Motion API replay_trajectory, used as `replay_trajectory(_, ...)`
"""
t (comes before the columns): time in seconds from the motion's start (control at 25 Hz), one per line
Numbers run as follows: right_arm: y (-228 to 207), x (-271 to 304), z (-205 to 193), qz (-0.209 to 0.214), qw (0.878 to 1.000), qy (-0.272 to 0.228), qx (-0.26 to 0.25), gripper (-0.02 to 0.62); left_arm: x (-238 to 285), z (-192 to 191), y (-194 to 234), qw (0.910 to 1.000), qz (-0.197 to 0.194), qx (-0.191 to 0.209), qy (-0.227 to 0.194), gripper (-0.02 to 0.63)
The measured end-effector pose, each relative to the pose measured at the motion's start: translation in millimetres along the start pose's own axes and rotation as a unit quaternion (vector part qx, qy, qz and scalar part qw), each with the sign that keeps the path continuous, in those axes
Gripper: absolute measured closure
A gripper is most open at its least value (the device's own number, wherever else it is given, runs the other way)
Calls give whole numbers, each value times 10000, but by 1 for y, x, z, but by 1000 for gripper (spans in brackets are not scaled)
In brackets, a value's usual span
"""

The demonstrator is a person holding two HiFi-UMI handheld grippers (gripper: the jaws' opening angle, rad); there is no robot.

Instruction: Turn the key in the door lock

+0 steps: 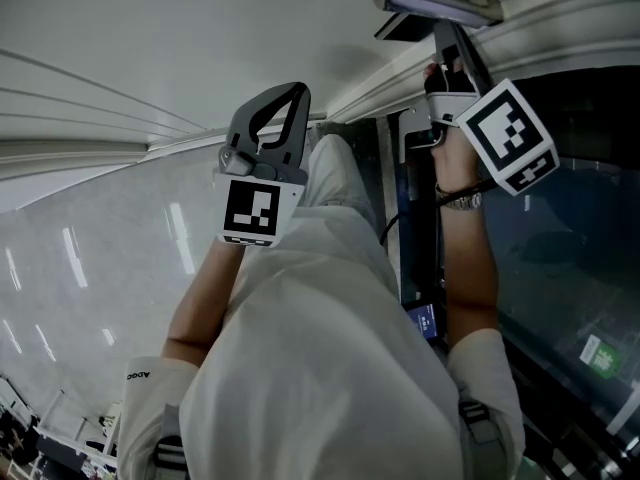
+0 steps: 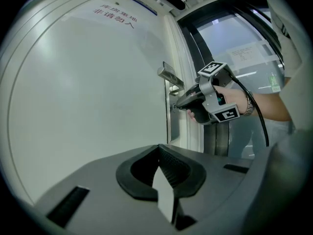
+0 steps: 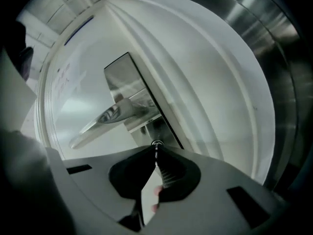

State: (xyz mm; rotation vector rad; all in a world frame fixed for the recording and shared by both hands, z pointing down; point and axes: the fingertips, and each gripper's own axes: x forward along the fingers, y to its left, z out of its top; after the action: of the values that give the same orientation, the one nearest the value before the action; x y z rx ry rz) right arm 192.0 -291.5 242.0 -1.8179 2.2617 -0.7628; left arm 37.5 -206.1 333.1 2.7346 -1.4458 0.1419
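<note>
A white door (image 2: pixel 88 92) carries a steel lock plate (image 3: pixel 128 89) with a lever handle (image 3: pixel 110 115). In the right gripper view, my right gripper (image 3: pixel 156 152) is shut on a thin metal key (image 3: pixel 156 150). The key's tip sits in the round lock cylinder (image 3: pixel 157 143) just below the lever. The left gripper view shows that right gripper (image 2: pixel 174 106) side-on, its tips against the plate under the handle (image 2: pixel 170 75). My left gripper (image 2: pixel 159 150) is held back from the door, shut, with nothing in it. The head view has the left gripper (image 1: pixel 291 93) and the right gripper (image 1: pixel 445 53).
A dark metal frame (image 1: pixel 415 218) and a glass panel (image 1: pixel 560 238) run along the door's right side. A black cable (image 2: pixel 260 124) hangs from the right gripper. Printed characters (image 2: pixel 115 14) mark the door's upper part. The person's white shirt (image 1: pixel 320 348) fills the lower head view.
</note>
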Motion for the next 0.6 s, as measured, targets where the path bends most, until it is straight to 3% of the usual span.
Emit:
replay_trajectory(0.16, -2, 0, 0, 143, 9956, 15, 922, 583, 0, 0, -2, 10000, -8, 2, -4, 598)
replay_trajectory(0.32, -6, -2, 0, 379, 9809, 72, 1907, 583, 0, 1, -4, 10000, -10, -1, -8, 598)
replay_trajectory(0.6, -6, -1, -1, 636, 9604, 79, 2712, 581, 0, 1, -8, 10000, -44, 11, -26, 598)
